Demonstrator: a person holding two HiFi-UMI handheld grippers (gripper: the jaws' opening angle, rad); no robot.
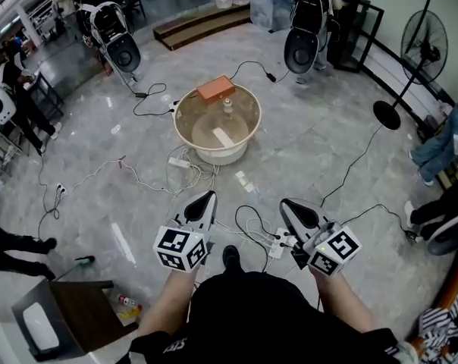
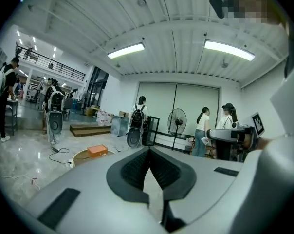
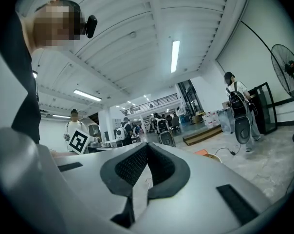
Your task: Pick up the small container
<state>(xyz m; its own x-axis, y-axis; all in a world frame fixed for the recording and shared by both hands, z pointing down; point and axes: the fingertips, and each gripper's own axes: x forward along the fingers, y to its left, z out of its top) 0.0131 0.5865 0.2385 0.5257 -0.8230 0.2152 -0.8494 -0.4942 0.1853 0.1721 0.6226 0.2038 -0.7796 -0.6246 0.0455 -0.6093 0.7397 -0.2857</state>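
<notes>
The small container [image 1: 228, 106], a pale little bottle, stands on the round glass-topped table [image 1: 185, 116] several steps ahead of me. An orange box [image 1: 215, 88] lies just behind it, and a white flat piece [image 1: 223, 137] lies nearer me. My left gripper [image 1: 206, 196] and right gripper [image 1: 287, 204] are held low over the floor, far short of the table. Both are shut and empty. In the left gripper view the closed jaws [image 2: 149, 150] point toward the orange box [image 2: 97, 150]. In the right gripper view the jaws [image 3: 147, 146] are shut too, and the orange box [image 3: 202, 152] shows at the right.
Cables and a power strip [image 1: 179, 162] trail over the marble floor between me and the table. Two black-and-white machines [image 1: 123, 49] [image 1: 300, 48] stand beyond it, and a standing fan [image 1: 424, 48] is at the right. A dark desk [image 1: 70, 309] sits at lower left. People stand around the edges.
</notes>
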